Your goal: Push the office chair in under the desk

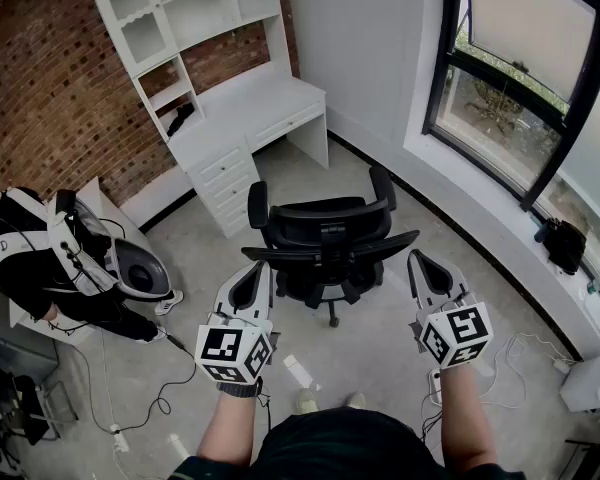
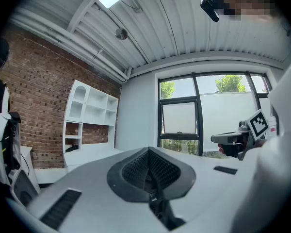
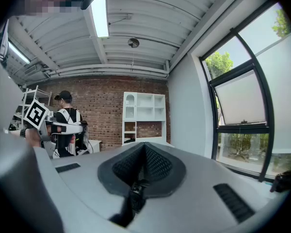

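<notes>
one office chair (image 1: 325, 243), one desk (image 1: 242, 118), two grippers' jaws closed.

The grey floor (image 1: 380, 363) carries the black office chair (image 1: 325, 243) at centre (on castors). The white desk (image 1: 250, 118) stands above it in the frame, and black cables (image 1: 150, 408) trail at lower left.

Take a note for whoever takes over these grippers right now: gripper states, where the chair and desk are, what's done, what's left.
Left gripper: shut, empty, near the left end of the backrest.
Right gripper: shut, empty, near its right end.
Office chair: out on the floor, seat towards the white desk, well clear of it.
Done: nothing yet.
Left: push the chair's back, probably with both grippers, until it rolls under the desk.
</notes>
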Motion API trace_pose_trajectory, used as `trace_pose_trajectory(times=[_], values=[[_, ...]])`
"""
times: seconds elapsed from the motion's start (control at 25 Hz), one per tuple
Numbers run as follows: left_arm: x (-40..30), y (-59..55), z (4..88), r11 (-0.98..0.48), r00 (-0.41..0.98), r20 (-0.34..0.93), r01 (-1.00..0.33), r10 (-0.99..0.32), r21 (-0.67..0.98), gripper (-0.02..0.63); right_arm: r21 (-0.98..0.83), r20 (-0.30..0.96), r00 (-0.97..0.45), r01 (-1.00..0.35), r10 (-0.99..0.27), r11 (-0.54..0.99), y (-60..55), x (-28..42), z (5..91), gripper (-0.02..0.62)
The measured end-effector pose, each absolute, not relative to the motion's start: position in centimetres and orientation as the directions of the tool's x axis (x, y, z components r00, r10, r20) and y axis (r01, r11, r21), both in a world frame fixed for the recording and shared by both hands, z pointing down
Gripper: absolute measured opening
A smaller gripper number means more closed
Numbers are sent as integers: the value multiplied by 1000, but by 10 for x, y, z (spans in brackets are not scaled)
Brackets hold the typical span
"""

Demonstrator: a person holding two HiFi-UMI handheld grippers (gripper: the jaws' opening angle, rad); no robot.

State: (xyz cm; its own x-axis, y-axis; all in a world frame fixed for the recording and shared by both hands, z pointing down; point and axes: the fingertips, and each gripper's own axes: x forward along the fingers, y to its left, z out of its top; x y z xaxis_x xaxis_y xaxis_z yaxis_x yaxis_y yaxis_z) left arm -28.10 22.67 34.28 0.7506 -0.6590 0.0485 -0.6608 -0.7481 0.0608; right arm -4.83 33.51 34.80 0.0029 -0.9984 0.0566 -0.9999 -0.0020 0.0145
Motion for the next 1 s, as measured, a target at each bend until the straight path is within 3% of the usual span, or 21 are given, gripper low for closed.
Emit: trace_pose_trajectory(times=[0.48, 1.0], values=[[-281, 231, 340, -749, 752, 47, -659, -657, 65, 5, 16, 63, -14, -1000, -998, 15, 337, -56, 347, 5], [-301, 216, 384, -652, 677, 74, -728, -732, 211, 8, -192, 51, 37, -980, -998, -46, 351, -12, 377, 8]])
